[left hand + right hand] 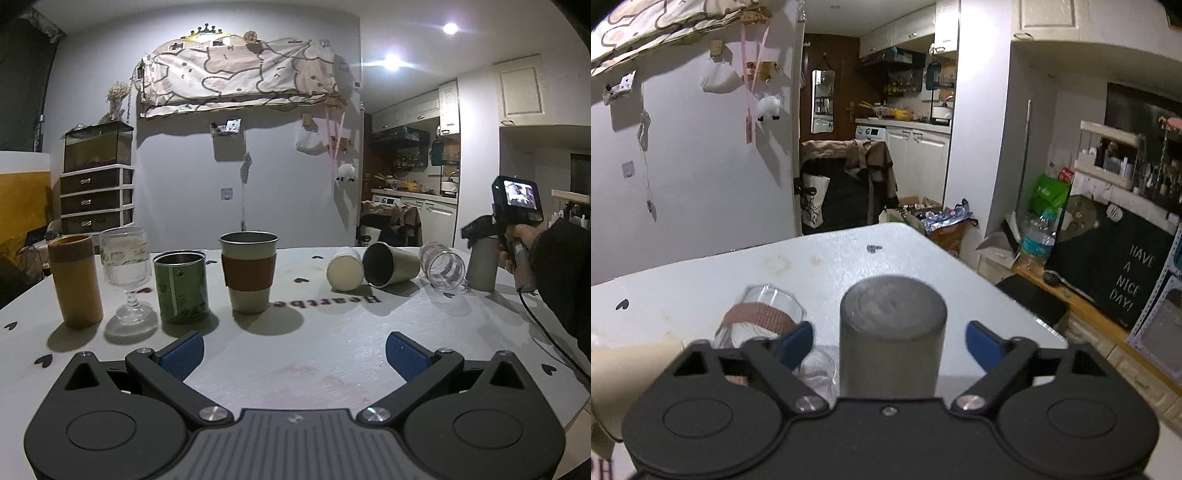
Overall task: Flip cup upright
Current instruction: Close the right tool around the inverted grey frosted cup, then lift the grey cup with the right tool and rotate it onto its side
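A grey cup (892,332) stands upside down, base up, between the open fingers of my right gripper (890,343); the pads are apart from its sides. It also shows in the left wrist view (482,264) at the table's right, with the right gripper (491,236) at it. A clear glass with a pink band (443,267) (761,321), a steel cup (391,264) and a cream cup (345,271) lie on their sides. My left gripper (293,354) is open and empty above the table's front.
Standing upright at the left are an orange tumbler (75,280), a ribbed stemmed glass (127,273), a green tin (181,288) and a steel cup with a brown sleeve (249,271). The white table (332,339) ends close to the right of the grey cup (1015,295).
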Demonstrator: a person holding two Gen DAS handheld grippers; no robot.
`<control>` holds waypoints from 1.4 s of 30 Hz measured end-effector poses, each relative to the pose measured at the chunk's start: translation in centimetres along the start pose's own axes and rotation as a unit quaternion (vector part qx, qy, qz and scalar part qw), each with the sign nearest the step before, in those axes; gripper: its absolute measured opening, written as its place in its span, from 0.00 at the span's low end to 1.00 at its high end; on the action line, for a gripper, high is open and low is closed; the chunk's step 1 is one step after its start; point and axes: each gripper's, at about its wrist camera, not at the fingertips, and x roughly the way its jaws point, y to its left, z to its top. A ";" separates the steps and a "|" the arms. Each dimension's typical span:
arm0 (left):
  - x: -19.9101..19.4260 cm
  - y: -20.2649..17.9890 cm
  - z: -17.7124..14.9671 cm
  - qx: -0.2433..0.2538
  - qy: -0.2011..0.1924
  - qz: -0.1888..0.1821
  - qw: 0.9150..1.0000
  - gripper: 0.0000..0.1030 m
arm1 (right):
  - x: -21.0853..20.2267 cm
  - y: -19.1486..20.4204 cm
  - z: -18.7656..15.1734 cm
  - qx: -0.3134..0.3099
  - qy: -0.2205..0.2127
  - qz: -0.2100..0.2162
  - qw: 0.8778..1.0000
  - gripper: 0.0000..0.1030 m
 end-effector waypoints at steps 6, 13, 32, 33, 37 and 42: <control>0.1 0.2 -0.1 -0.004 0.002 0.000 1.000 1.00 | -1.1 0.9 -0.8 -0.078 -0.036 -0.012 0.996 0.63; -0.4 0.3 -0.1 -0.012 -0.003 0.001 1.000 1.00 | -11.3 1.3 -2.3 -0.108 -0.101 0.077 0.986 0.63; 0.6 0.2 -0.7 -0.028 0.016 -0.046 0.998 1.00 | -32.2 9.5 -13.0 -0.211 -0.114 0.424 0.873 0.63; 0.9 0.2 -0.8 -0.029 0.018 -0.045 0.998 1.00 | -32.5 9.7 -13.1 -0.212 -0.112 0.431 0.870 0.63; 2.0 0.5 -1.0 -0.040 0.029 -0.033 0.998 1.00 | -33.9 9.6 -13.6 -0.216 -0.111 0.451 0.859 0.63; 2.3 0.9 -0.9 -0.045 0.029 -0.015 0.998 1.00 | -35.0 8.5 -14.3 -0.216 -0.121 0.449 0.859 0.63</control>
